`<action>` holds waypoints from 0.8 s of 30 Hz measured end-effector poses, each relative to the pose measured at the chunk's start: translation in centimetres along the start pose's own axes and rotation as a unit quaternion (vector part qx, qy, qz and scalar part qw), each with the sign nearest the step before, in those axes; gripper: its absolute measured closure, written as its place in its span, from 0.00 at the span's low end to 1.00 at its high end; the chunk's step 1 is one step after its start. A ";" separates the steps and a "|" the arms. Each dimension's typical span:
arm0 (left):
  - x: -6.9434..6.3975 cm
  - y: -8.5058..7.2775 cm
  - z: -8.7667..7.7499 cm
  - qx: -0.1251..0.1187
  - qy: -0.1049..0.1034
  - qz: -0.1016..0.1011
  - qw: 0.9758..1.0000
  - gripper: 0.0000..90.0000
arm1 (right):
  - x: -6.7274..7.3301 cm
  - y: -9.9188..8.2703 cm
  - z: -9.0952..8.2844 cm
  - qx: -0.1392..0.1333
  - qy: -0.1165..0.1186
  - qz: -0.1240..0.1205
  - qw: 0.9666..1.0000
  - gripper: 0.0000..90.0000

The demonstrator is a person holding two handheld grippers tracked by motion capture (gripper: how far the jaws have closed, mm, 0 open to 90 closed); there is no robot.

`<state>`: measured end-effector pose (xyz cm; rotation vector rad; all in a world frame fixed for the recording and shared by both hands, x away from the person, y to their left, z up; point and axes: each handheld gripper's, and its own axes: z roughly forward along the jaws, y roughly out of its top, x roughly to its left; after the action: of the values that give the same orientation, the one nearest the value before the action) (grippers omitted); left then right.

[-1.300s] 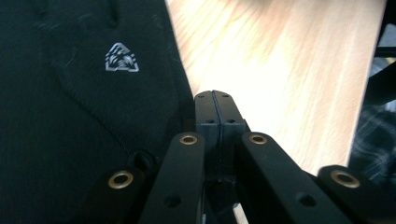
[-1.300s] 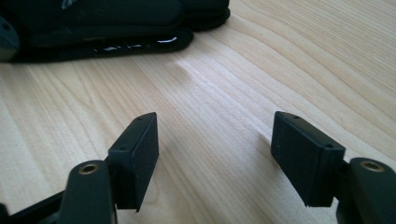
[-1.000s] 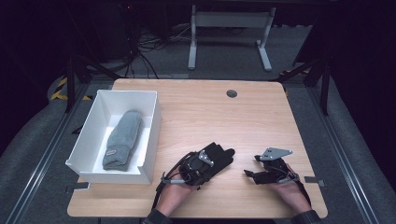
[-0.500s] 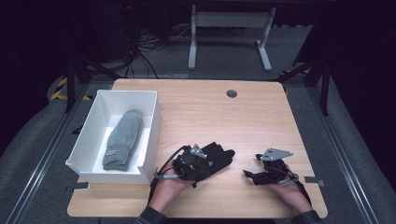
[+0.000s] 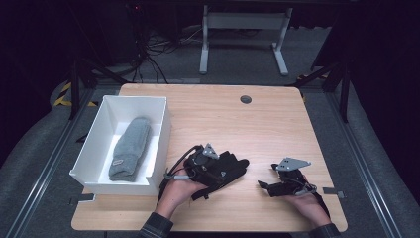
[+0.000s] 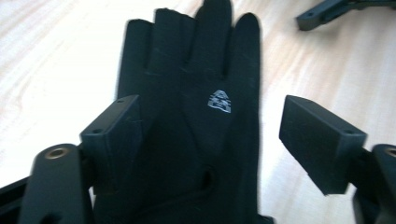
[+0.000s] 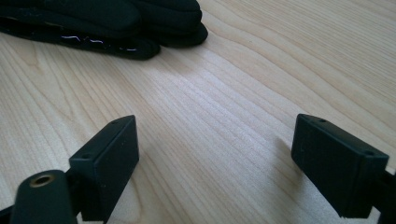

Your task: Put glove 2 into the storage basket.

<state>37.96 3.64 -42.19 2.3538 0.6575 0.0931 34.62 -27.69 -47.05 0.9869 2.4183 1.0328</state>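
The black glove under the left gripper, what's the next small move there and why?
Probably lift the left gripper clear. Its jaws have just been opening and now stand apart over the black glove, which lies flat on the table. The right gripper is open over bare wood.

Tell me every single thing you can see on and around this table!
black glove: one, black with a small white logo, flat on the table near the front, between the left gripper's jaws
grey sock: one, grey, rolled, lying inside the box
box: one, white, open, at the table's left edge
table: one, light wood, with a dark round hole near its far edge
metal stand: one, grey, on the floor behind the table
cables: several, black, on the floor at the back left
left gripper: one, black, over the glove, jaws have just been opening
right gripper: one, black, open over bare wood
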 end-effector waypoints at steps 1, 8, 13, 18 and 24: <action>0.2 0.1 0.1 -0.002 0.005 0.002 1.000 0.24 | 0.0 0.0 0.0 0.000 0.000 0.000 1.000 0.17; 0.9 0.2 1.7 0.023 0.021 0.016 0.999 0.21 | 0.0 0.0 0.0 0.000 0.000 0.000 1.000 0.17; 1.0 -0.2 2.8 0.042 0.026 0.019 0.999 0.22 | 0.0 0.0 0.0 0.000 0.000 0.000 1.000 0.17; 1.2 -0.5 3.4 0.047 0.025 0.018 0.998 0.22 | 0.0 0.0 0.0 0.000 -0.001 0.000 1.000 0.17; 1.2 -0.6 3.4 0.049 0.027 0.017 0.998 0.23 | 0.0 0.0 0.0 0.000 -0.001 0.000 1.000 0.17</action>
<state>39.57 2.54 -45.33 2.4643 0.6615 0.1424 34.61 -27.69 -47.05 0.9864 2.4180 1.0305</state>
